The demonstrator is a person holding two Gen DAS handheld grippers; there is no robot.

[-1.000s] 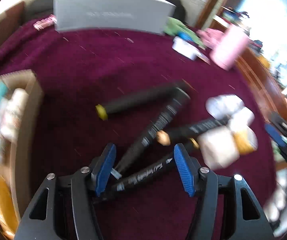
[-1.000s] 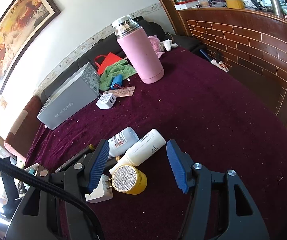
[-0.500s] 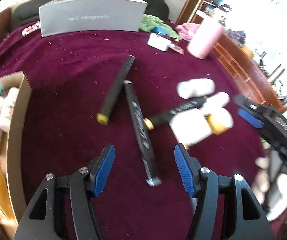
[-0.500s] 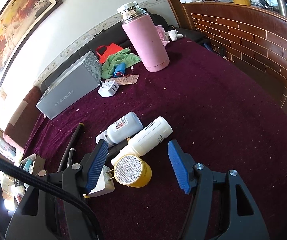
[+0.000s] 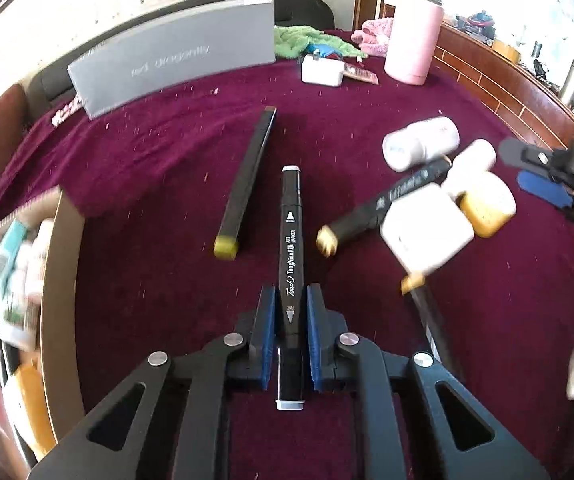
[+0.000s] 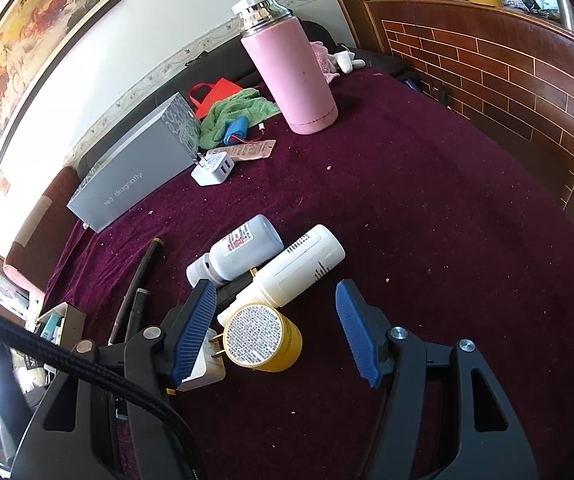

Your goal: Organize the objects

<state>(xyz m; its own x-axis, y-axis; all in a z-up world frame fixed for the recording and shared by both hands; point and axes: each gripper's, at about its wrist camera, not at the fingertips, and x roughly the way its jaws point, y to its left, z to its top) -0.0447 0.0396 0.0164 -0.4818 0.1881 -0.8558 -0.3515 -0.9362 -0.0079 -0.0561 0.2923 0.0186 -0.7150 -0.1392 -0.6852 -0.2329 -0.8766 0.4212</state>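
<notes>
A black art marker (image 5: 291, 240) with grey end caps lies along my left gripper (image 5: 291, 294), which is shut on its lower half above the maroon tablecloth. Two more black markers (image 5: 247, 180) (image 5: 383, 208) lie beyond it, one left and one right. My right gripper (image 6: 275, 288) hangs open over a yellow jar (image 6: 263, 338), a white bottle (image 6: 299, 268) and a pale blue bottle (image 6: 243, 252), gripping none of them. A white plug adapter (image 6: 203, 372) sits partly hidden behind its left finger.
A cardboard box (image 5: 57, 280) holding several packets stands at the left table edge. At the back are a grey carton (image 5: 175, 64), a pink flask (image 6: 291, 76), a green cloth (image 6: 239, 110) and a white charger (image 6: 213, 168). Brick-patterned panelling borders the right side.
The left gripper's jaws have closed on the black marker that lay between them, and its view has rolled so the marker runs straight ahead. The right gripper has stayed put, still open.
</notes>
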